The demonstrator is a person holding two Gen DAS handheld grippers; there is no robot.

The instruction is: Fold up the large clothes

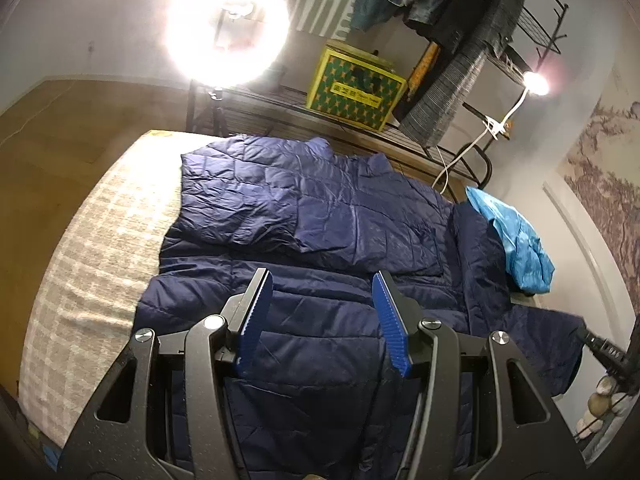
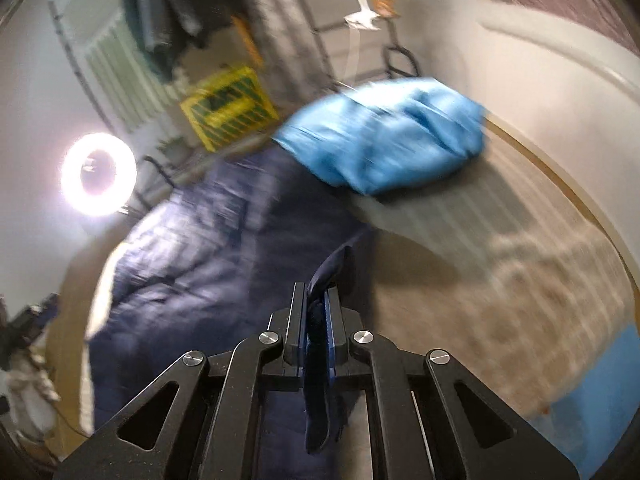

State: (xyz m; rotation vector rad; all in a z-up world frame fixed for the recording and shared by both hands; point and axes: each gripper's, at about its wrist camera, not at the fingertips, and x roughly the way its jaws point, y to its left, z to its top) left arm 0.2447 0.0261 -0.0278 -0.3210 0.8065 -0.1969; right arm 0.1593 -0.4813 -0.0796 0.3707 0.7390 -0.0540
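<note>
A navy quilted puffer jacket (image 1: 320, 216) lies spread across the bed (image 1: 92, 240), one sleeve folded over its front, its surface creased and shiny. Its far-side edge (image 2: 320, 308) is lifted, pinched in the right gripper (image 2: 318, 300).

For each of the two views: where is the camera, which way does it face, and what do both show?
Left wrist: sits behind the left tool, looking down across the navy quilted jacket on the bed toward the rack; its fingers stand apart, empty.
Right wrist: sits behind the right tool, blurred, facing the light blue bundle; its fingers pinch navy fabric.
Shared: jacket, blue bundle, yellow-green box, ring light.
</note>
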